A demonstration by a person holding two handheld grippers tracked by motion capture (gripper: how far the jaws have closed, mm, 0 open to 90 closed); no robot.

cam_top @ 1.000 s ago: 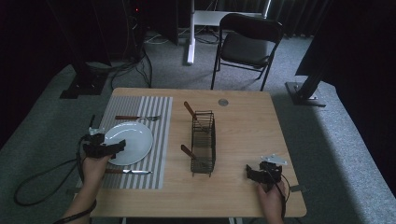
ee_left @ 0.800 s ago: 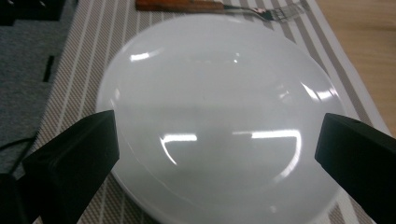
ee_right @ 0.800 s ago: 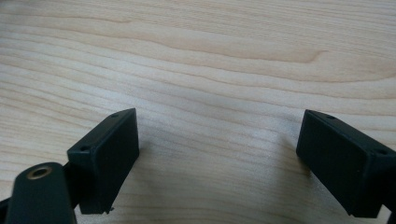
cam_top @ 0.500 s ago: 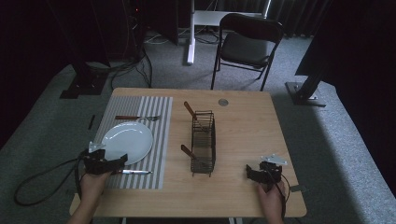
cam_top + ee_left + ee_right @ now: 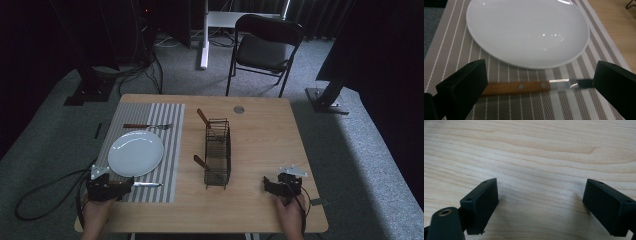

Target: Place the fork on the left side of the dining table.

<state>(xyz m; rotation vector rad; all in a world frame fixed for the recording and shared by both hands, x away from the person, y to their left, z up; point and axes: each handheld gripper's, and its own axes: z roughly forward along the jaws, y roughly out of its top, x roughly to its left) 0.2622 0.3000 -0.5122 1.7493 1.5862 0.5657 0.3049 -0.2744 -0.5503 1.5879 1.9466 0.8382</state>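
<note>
A knife with a wooden handle (image 5: 516, 87) lies crosswise on the striped placemat (image 5: 454, 50), just in front of a white plate (image 5: 526, 30). My left gripper (image 5: 537, 91) is open, with its jaws standing on either side of the knife, one near the handle end and one over the blade. In the high view the left gripper (image 5: 113, 185) sits at the placemat's near edge, with the knife (image 5: 142, 184) and the plate (image 5: 136, 152) beside it. My right gripper (image 5: 278, 186) rests open at the table's near right, and its jaws (image 5: 540, 202) hold nothing above bare wood.
A wooden-handled fork (image 5: 147, 126) lies beyond the plate. A black wire basket (image 5: 218, 152) with two wooden-handled utensils stands mid-table. A small round disc (image 5: 239, 109) lies near the far edge. A folding chair (image 5: 265, 42) stands behind the table.
My left gripper has drawn back from the plate's left side toward the table's near edge and now straddles the knife. The right gripper has stayed put.
</note>
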